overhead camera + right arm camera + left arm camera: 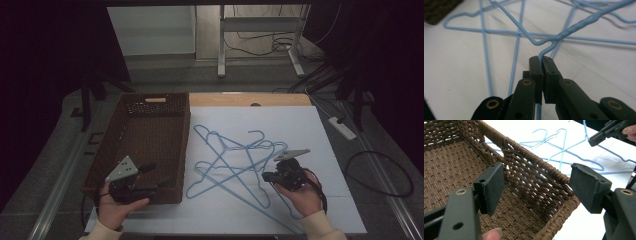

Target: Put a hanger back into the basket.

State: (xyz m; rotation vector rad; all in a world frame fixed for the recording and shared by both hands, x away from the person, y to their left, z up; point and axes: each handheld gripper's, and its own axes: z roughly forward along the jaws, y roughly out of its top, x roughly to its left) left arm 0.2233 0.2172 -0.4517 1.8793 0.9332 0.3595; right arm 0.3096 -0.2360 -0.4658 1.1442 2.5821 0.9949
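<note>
- Right hand-held gripper [542,61], near the surface's front edge, is clamped on the wire of one blue hanger [564,33]; that hanger is barely raised off the pile.
- Left hand-held gripper [537,185] hangs wide open with nothing in it, over the front right corner of the basket [176,150].
- Progress, as I judge it: just starting. Basket holds no hanger; all lie tangled mid-surface [300,120].
- Count: one basket; roughly four hangers [230,160], overlap hinders certainty.

One brown woven basket [142,145] sits at the left of the high view. Right of it, at the frame's centre, lie about four blue wire hangers [235,162], tangled so the count is uncertain. Two grippers work, lower left [150,179] and lower right [267,176].
</note>
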